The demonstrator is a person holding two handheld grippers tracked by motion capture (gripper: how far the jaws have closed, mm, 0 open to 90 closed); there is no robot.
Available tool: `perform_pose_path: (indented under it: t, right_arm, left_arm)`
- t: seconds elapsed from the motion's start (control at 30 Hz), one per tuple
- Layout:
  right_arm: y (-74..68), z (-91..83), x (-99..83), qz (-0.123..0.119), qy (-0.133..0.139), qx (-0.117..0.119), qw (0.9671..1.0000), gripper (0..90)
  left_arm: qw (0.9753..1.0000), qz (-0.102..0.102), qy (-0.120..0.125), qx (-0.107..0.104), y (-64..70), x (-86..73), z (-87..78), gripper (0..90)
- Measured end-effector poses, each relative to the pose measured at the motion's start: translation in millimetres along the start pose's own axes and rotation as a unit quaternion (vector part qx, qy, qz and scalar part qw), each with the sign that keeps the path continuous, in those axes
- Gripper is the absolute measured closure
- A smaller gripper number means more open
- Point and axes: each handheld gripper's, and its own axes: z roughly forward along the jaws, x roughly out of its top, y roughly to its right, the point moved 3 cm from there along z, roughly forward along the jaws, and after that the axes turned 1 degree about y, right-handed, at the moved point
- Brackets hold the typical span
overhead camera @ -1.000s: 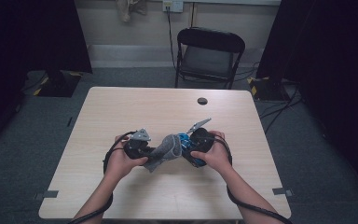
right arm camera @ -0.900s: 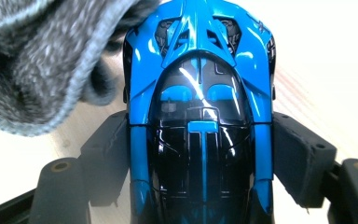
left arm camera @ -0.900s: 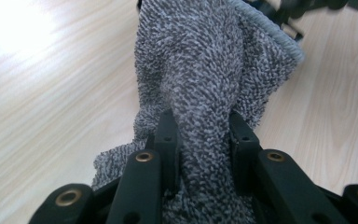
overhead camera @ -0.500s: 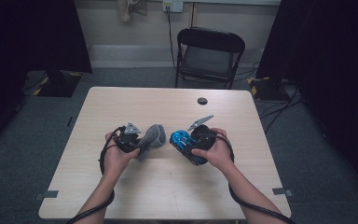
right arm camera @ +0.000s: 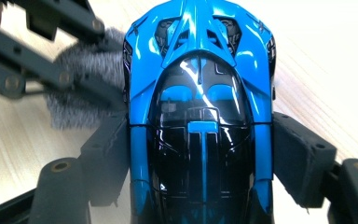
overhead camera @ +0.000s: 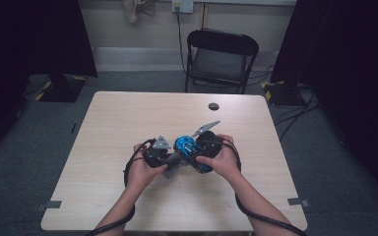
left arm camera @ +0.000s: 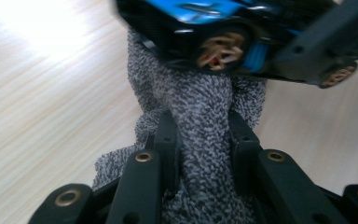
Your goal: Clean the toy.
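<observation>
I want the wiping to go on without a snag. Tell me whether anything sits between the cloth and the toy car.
Nothing visible does. The grey cloth, clamped in the left hand-held gripper, presses straight against the side of the blue toy car, which the right hand-held gripper clamps by both flanks above the table.

Text on the blue toy car (right arm camera: pixel 200 116) I hold: none I can read.
Text on the grey cloth (left arm camera: pixel 205 121): none.
Labels on my fingers (left arm camera: pixel 168 140): none.
Signs on the table (overhead camera: pixel 128 123): none.
</observation>
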Motion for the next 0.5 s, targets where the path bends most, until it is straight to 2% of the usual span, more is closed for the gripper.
perform_pose_path:
  t: [0.17,0.5]
  right_arm:
    - [1.1,0.4,1.4,0.004,0.003,-0.002,1.0000,27.3]
    - [4.4,1.4,3.1,0.016,0.002,-0.010,0.9998,27.3]
  left_arm:
    - [0.9998,0.016,-0.003,-0.011,12.1,0.6,4.5,70.9]
    - [0.9988,0.026,-0.012,-0.040,29.0,-3.0,15.9,70.9]
